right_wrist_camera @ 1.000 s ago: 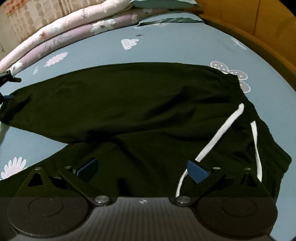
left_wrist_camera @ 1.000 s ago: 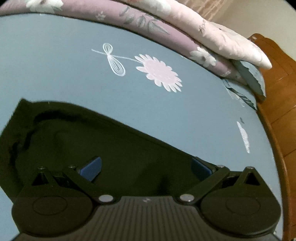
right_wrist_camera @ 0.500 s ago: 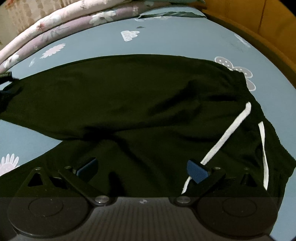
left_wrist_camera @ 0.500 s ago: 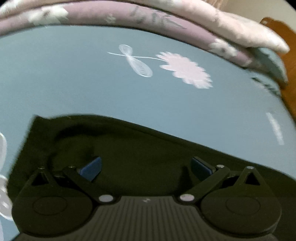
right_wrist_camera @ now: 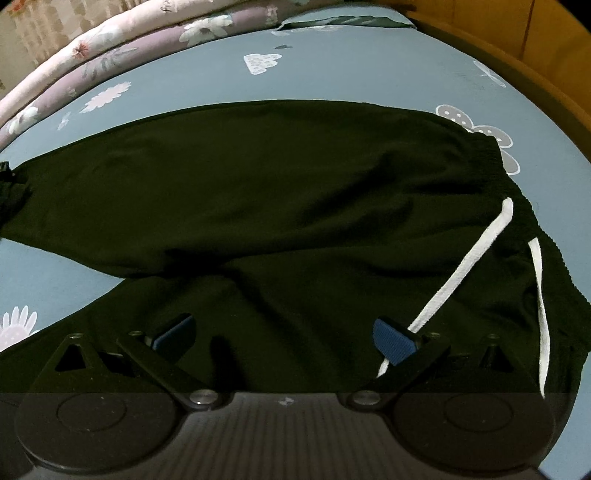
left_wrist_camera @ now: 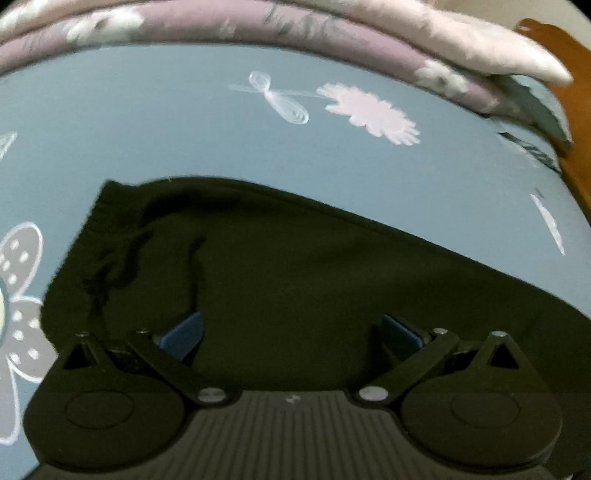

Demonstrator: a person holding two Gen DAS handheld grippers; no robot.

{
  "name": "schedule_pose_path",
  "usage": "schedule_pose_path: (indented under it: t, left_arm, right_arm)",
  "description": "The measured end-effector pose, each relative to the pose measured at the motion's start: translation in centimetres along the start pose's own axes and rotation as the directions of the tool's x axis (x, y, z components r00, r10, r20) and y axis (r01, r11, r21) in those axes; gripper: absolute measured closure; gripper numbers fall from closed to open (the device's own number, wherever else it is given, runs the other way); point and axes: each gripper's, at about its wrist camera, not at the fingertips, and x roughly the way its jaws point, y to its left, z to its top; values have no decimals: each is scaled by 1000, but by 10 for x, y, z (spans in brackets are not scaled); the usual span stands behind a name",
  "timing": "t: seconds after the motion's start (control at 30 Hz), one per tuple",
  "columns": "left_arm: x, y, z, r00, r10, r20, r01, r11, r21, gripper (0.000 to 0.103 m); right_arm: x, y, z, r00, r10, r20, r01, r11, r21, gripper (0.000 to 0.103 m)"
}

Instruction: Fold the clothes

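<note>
The bed [right_wrist_camera: 369,66], under a blue-grey sheet printed with flowers, carries the black trousers [right_wrist_camera: 280,184], spread across its middle with one leg running off to the left and the waistband on the right. Against a second ago, the right wrist view sits a little nearer the cloth and the trousers fill more of it; in the left wrist view the leg end [left_wrist_camera: 122,229] has slid right and down, so a grey dotted flower print [left_wrist_camera: 18,280] on the sheet now shows at the left edge. Bare sheet lies open beyond the trousers' far edge up to the folded quilts [left_wrist_camera: 295,33] along the back, and a wooden bed frame [right_wrist_camera: 517,55] bounds the right side. Two white drawstrings [right_wrist_camera: 461,266] trail over the waistband, one passing just beside the right blue pad. The left gripper [left_wrist_camera: 291,332] hovers over the leg near its end, fingers spread wide, holding nothing. The right gripper [right_wrist_camera: 284,332] hangs over the hip area, fingers likewise apart and empty.
</note>
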Motion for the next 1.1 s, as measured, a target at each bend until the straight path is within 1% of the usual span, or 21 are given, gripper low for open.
schedule_pose_path:
  t: [0.1, 0.17, 0.23, 0.3, 0.43, 0.5, 0.57, 0.63, 0.67, 0.77, 0.83, 0.9, 0.97, 1.03, 1.1]
  left_arm:
    - [-5, 10, -4, 998, 62, -15, -62, 998, 2, 1]
    - [-11, 13, -4, 997, 70, -20, -70, 997, -10, 1]
    - [-19, 8, -5, 999, 47, 1, -47, 999, -4, 1]
    - [-25, -4, -6, 1000, 9, 22, -9, 1000, 23, 1]
    - [-27, -38, -10, 999, -35, 41, 29, 992, 126, 1]
    - [-19, -51, -8, 998, -42, 42, 34, 986, 161, 1]
    - [-12, -56, -13, 999, -40, 23, 35, 984, 175, 1]
    - [-3, -55, -19, 1000, -21, -1, 21, 984, 180, 1]
    - [-1, -54, -23, 1000, -2, 3, 2, 980, 197, 1]
    - [-4, -57, -34, 998, 62, 12, -63, 966, 251, 1]
    - [-9, -64, -35, 997, 80, 12, -80, 959, 272, 1]
    - [-16, -82, -35, 998, 54, 34, -62, 945, 321, 1]
    - [-21, -106, -34, 998, 7, 59, -29, 923, 383, 1]
    - [-19, -135, -34, 997, -48, 66, 13, 898, 440, 1]
    - [-8, -161, -36, 996, -74, 56, 38, 878, 477, 1]
  right_arm:
    - [1, -3, -1, 1000, -4, -4, 4, 1000, 11, 0]
    - [3, -4, -2, 1000, -7, -17, 7, 1000, 28, 0]
    - [6, -3, -2, 1000, -6, -29, 7, 1000, 26, 0]
    - [10, -1, -2, 999, -11, -44, 12, 1000, 12, 0]
    - [16, 5, -4, 997, -41, -61, 39, 999, -34, 0]
    - [18, 8, -5, 997, -53, -63, 50, 997, -55, 0]
    - [20, 10, -5, 996, -63, -63, 58, 996, -69, 0]
    - [20, 7, -6, 996, -64, -62, 60, 996, -73, 0]
    - [20, 7, -7, 996, -66, -61, 61, 995, -75, 0]
    - [19, 10, -10, 996, -77, -55, 72, 994, -84, 0]
    - [18, 12, -11, 995, -85, -51, 81, 993, -90, 0]
    - [17, 12, -11, 995, -86, -49, 81, 993, -89, 0]
    - [17, 11, -11, 995, -85, -47, 81, 993, -90, 0]
    - [18, 11, -11, 995, -84, -44, 80, 993, -91, 0]
    - [19, 11, -11, 996, -84, -40, 80, 993, -92, 0]
